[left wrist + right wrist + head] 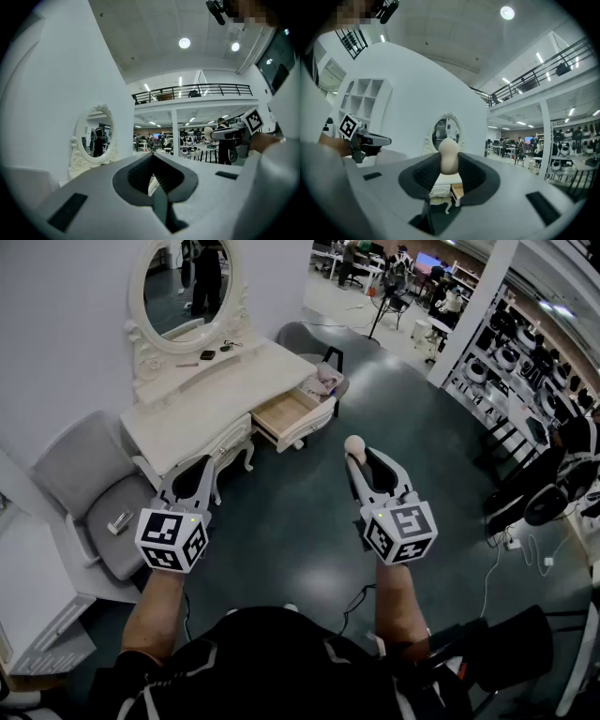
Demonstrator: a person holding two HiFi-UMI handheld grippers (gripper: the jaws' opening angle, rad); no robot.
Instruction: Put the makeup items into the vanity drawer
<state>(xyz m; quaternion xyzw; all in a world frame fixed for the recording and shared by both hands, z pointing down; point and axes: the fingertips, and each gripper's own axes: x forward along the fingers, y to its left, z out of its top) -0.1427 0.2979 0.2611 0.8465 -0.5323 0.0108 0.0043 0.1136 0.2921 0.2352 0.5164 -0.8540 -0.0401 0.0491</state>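
Observation:
The white vanity (211, 404) stands against the wall at the upper left, with its wooden drawer (284, 418) pulled open. My right gripper (356, 462) is held level over the floor, short of the drawer, shut on a beige egg-shaped makeup sponge (354, 446). In the right gripper view the sponge (449, 154) sticks up between the dark pads (469, 174). My left gripper (204, 468) hovers before the vanity's left end, jaws together and nothing in them. A few small items (208, 354) lie on the vanity top under the oval mirror (186, 287).
A grey chair (98, 498) with a small object on its seat stands left of the vanity. Another grey chair (314, 357) holding pinkish cloth sits by the open drawer. Shelves of gear (539, 381) line the right side; cables (525, 549) trail over the floor.

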